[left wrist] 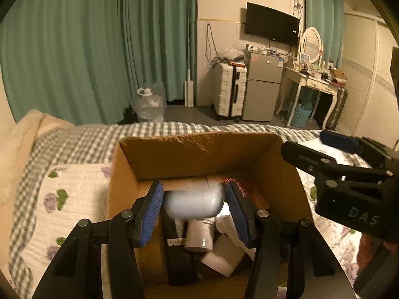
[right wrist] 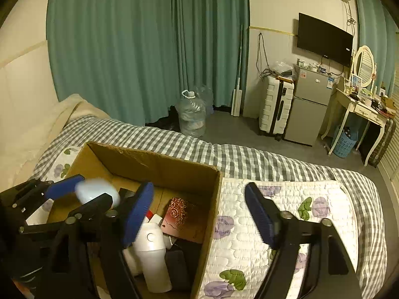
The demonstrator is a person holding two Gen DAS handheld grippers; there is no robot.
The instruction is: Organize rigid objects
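An open cardboard box (left wrist: pixel 189 154) stands on the bed. My left gripper (left wrist: pixel 195 200) is over the box with its jaws parted; a pale blue rounded object (left wrist: pixel 193 203), blurred, lies between the pads with small gaps either side. It also shows in the right wrist view (right wrist: pixel 96 191). Inside the box are a white bottle (right wrist: pixel 153 251), a red box with a rose pattern (right wrist: pixel 178 218), a white box (left wrist: pixel 222 256) and dark items. My right gripper (right wrist: pixel 199 214) is open and empty over the box's right wall (right wrist: pixel 212 214).
The bed has a checked sheet (right wrist: pixel 249 159) and a floral quilt (right wrist: pixel 286 211). A headboard and pillow (right wrist: pixel 22 114) are at left. Beyond the bed stand a water jug (right wrist: pixel 192 117), suitcase (right wrist: pixel 274 107), small fridge (right wrist: pixel 309 107) and dressing table (right wrist: pixel 359 109).
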